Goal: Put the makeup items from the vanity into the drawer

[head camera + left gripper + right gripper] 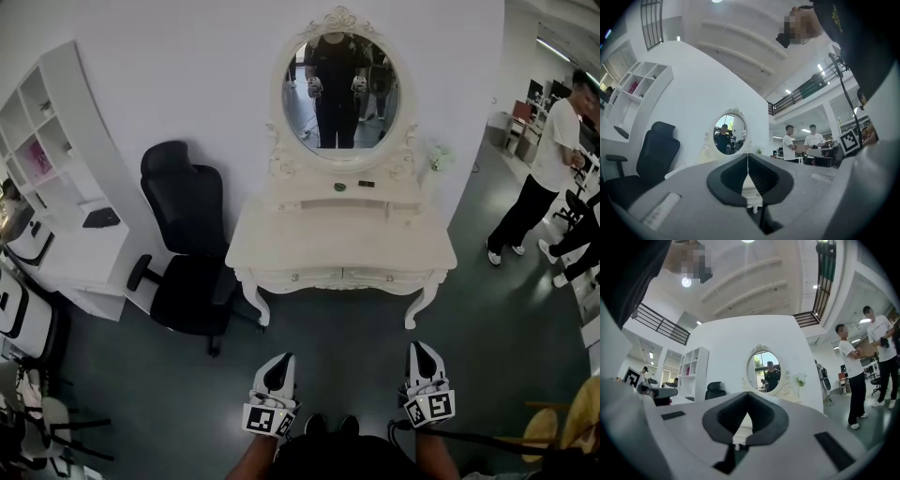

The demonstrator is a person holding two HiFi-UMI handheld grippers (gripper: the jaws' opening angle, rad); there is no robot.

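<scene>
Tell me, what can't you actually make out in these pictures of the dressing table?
- Head view: the two small items on the upper shelf of the vanity are too small to identify.
- Head view: the insides of the drawers are hidden by their closed fronts.
- Both gripper views: the vanity's top is hidden behind the shut left gripper and the shut right gripper.
- Head view: the shelf unit is cut off by the left edge.

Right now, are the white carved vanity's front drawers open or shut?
Shut: the two drawer fronts of the white carved vanity sit flush below its top; neither is pulled out.
</scene>
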